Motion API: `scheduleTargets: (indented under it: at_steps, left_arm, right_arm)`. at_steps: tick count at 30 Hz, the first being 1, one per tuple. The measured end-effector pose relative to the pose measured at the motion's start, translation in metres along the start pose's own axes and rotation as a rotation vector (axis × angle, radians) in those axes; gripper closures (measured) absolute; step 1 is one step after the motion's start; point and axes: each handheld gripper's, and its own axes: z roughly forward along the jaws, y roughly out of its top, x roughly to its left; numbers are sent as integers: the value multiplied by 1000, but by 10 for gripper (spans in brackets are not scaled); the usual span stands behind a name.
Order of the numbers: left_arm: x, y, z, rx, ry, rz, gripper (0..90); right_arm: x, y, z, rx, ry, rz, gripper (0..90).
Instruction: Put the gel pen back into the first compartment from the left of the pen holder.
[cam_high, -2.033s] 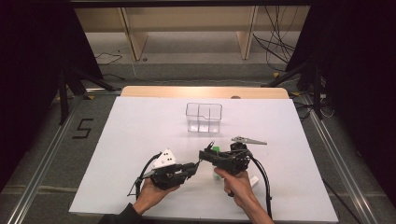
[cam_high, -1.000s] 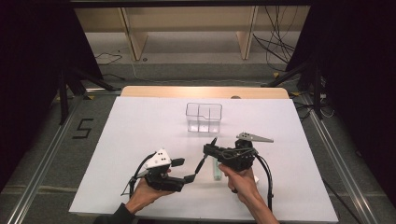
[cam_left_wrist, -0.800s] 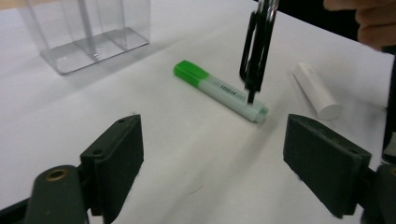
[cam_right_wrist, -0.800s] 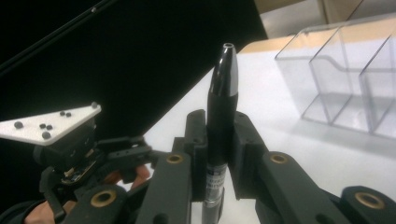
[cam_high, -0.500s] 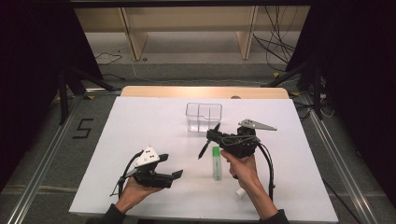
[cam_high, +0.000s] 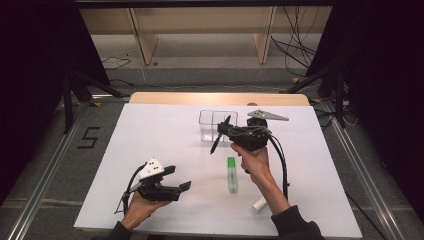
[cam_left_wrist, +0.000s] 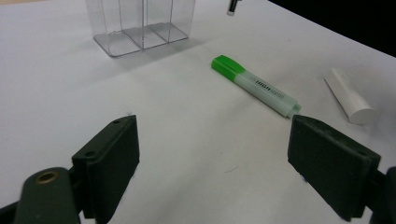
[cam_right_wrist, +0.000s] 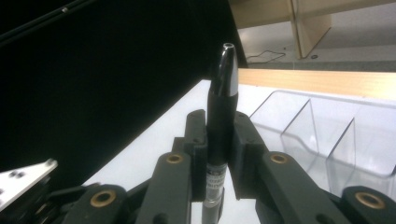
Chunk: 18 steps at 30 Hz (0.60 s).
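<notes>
My right gripper (cam_high: 223, 133) is shut on a black pen (cam_high: 219, 135), held tilted in the air just in front of the clear divided box (cam_high: 210, 118). In the right gripper view the pen (cam_right_wrist: 221, 107) stands upright between the jaws of that gripper (cam_right_wrist: 219, 140), with the box (cam_right_wrist: 327, 135) to its right. My left gripper (cam_high: 180, 178) rests low near the table's front left, open with nothing between its fingers. From the left gripper (cam_left_wrist: 219, 144) I see a green highlighter (cam_left_wrist: 254, 86) lying on the table ahead, beyond the wide-apart jaws.
The green highlighter (cam_high: 231, 174) lies on the white tabletop (cam_high: 150, 135) below my right hand. A short white cylinder (cam_high: 259, 204) lies near the front edge, and it also appears (cam_left_wrist: 350, 95) beside the highlighter. The clear box (cam_left_wrist: 140, 23) stands farther back.
My right gripper has lifted the black pen away from the left gripper and carried it back toward the clear box. The left gripper has drawn back left toward the front edge, open.
</notes>
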Motion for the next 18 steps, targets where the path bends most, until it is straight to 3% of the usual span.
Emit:
scheduleTargets:
  at_steps: [18]
  left_arm:
    - [2,-3,-4,-12,-2,-6,163]
  right_arm:
    - [-13,50,39,-14,-79,0,797]
